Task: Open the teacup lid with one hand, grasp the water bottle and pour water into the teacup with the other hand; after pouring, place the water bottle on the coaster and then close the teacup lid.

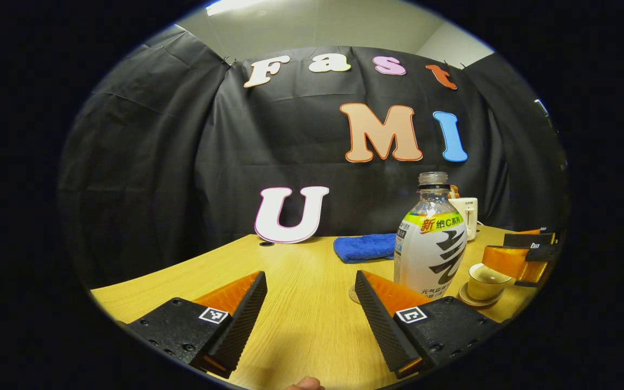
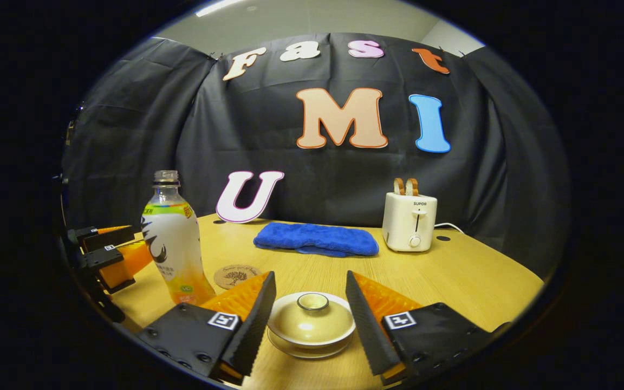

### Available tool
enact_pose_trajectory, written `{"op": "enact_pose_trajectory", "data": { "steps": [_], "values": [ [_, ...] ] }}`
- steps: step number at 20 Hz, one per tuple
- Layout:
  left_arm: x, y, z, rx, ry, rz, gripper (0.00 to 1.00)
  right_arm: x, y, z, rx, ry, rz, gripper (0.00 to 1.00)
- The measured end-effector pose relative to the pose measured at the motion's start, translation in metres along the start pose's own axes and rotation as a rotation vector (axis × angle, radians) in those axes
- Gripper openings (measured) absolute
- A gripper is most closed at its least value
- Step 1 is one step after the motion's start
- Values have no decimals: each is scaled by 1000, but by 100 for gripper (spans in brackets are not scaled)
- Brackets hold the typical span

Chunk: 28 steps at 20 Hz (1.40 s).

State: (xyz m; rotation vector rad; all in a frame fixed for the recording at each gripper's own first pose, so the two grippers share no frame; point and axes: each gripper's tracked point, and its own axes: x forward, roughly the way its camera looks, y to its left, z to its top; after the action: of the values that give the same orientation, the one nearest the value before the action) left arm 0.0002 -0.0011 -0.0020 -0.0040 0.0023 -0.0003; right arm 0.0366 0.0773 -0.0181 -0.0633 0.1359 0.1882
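Wide-open right gripper (image 2: pixel 310 309) straddles the lidded teacup (image 2: pixel 311 325) to lift its lid, while the open, empty left gripper (image 1: pixel 310 314) waits beside the water bottle (image 1: pixel 431 244).

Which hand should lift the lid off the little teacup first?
The right one, probably. In the right gripper view the right gripper is open with the cream round teacup lid sitting between its fingers. The left gripper is open beside the clear plastic water bottle instead.
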Motion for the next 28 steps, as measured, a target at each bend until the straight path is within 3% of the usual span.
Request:
{"op": "enact_pose_trajectory", "data": {
  "steps": [8,10,12,15,16,28],
  "values": [
    [0,0,0,0,0,0,96,6,-2,-12,8,48,-13,60],
    [0,0,0,1,0,0,96,7,-3,-16,-10,61,-16,60],
    [0,0,1,1,-1,0,96,6,-2,-11,-15,39,-26,41],
    [0,0,0,0,0,0,96,4,-4,-14,-14,43,-29,40],
    [0,0,1,0,0,0,96,10,-3,-15,-10,46,-24,33],
    [0,-2,1,-1,-1,-10,96,1,-6,6,7,-9,-24,31]
  ]
}}
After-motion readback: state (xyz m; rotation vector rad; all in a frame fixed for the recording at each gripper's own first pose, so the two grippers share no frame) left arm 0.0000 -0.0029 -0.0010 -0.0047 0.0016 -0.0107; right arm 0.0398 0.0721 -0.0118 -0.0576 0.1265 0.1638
